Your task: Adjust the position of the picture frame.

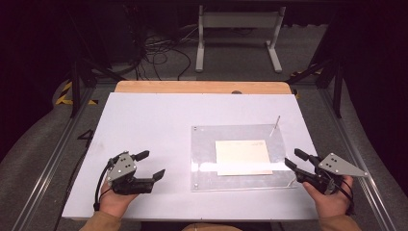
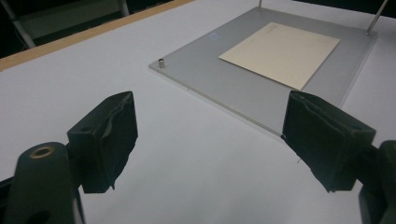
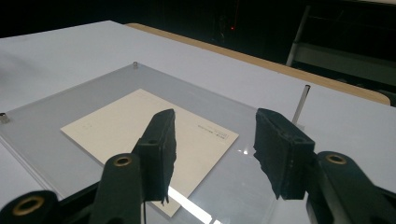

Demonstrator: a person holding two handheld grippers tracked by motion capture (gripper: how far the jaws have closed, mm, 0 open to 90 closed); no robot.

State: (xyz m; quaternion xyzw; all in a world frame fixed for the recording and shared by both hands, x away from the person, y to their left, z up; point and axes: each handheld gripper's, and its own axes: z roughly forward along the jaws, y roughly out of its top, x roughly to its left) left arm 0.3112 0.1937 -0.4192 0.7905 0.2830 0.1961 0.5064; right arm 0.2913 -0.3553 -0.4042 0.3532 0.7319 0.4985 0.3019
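Hands rest at the near edge of the white table (image 1: 144, 120), one gripper in each, and nothing is held — this reads as the approach step, before any contact. The left gripper (image 1: 146, 166) sits on the bare table well to the left of the clear plate (image 1: 207, 144), its jaws wide apart with only tabletop between them. The right gripper (image 1: 294, 160) hovers at the plate's near right corner, jaws parted about halfway and empty, pointing in over the plate.

The cream paper sheet (image 1: 243, 157) lies flat in the plate's near middle; whether it is on top of the acrylic or under it I cannot tell. The plate serves as a shallow tray and holds that sheet alone. Small studs mark its corners, and a thin rod (image 1: 276, 122) stands at the far right corner.

Next, I judge, the right gripper must come low to the sheet's edge — a flat sheet gives the jaws little to pinch.
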